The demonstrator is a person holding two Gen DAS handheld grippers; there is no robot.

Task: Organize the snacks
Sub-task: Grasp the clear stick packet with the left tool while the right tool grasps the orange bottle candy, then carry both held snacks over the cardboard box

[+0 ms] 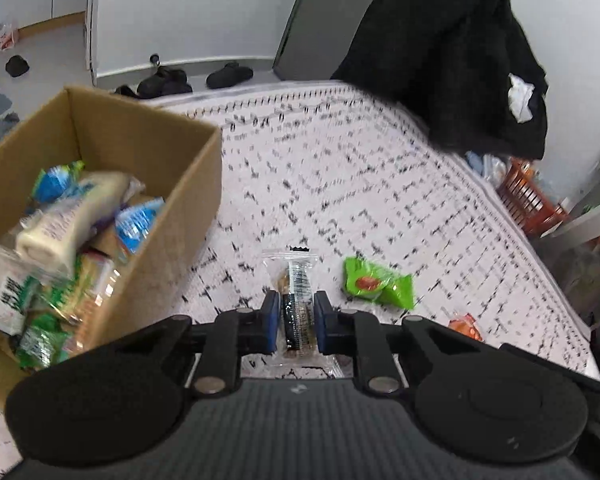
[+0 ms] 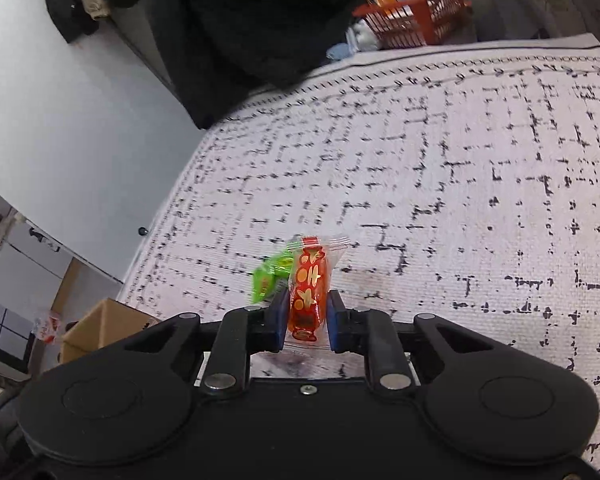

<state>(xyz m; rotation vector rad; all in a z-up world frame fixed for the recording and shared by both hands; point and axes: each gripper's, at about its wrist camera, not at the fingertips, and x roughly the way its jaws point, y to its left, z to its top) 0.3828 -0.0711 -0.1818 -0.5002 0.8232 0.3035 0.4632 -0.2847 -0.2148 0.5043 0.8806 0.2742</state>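
The left gripper (image 1: 296, 322) holds a clear-wrapped dark snack bar (image 1: 296, 304) between its fingers; the right gripper (image 2: 309, 320) holds an orange snack packet (image 2: 309, 292). A green packet (image 1: 376, 284) lies on the patterned bed (image 1: 340, 180). Probably both snacks go next into the cardboard box (image 1: 188, 208).

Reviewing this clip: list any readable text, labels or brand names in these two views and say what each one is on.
No text can be read with confidence.
Orange snack packet in the right gripper: yellow printed characters, too stylised and blurred to read.
Clear-wrapped snack bar in the left gripper: fine print, illegible.
White package in the cardboard box: dark lettering, blurred.
Green snack packet: no legible text.
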